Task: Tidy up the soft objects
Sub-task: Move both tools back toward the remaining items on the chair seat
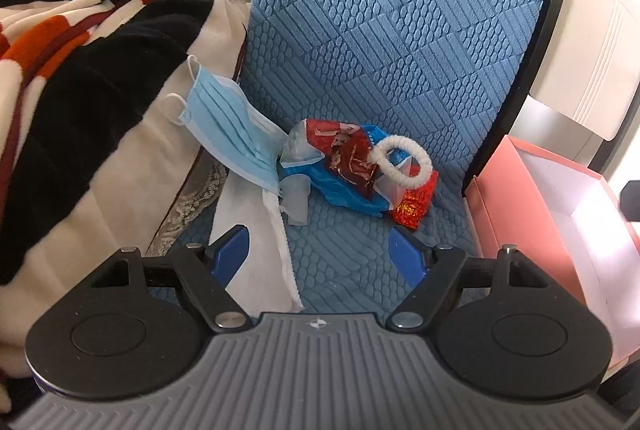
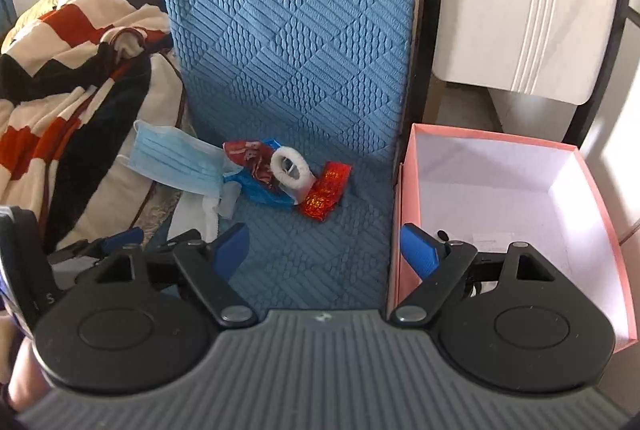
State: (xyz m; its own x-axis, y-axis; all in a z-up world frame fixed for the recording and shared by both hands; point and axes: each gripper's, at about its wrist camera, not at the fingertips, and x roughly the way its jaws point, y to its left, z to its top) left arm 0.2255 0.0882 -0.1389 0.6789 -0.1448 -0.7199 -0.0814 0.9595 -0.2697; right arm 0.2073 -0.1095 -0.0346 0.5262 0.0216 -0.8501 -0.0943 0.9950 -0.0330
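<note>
Beside the pink box [image 2: 404, 197], on the blue cushion [image 2: 288, 49]: mask [image 2: 176, 159], wrappers [image 2: 260, 169], white hair tie [image 2: 290, 169], heaped touching. Left gripper [image 1: 320, 254] and right gripper [image 2: 328, 250] both released, empty. We suggest pinching the top tie alone, then boxing it.

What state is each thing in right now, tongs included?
Left tongs: open, holding nothing.
Right tongs: open, holding nothing.
Pink box: open-topped, looks empty.
Face mask: unfolded, lying partly on the wrappers.
White hair tie: loose, resting on the wrappers.
Blue and red wrapper: crumpled.
Red foil wrapper: crumpled, beside the hair tie.
Striped blanket: rumpled.
</note>
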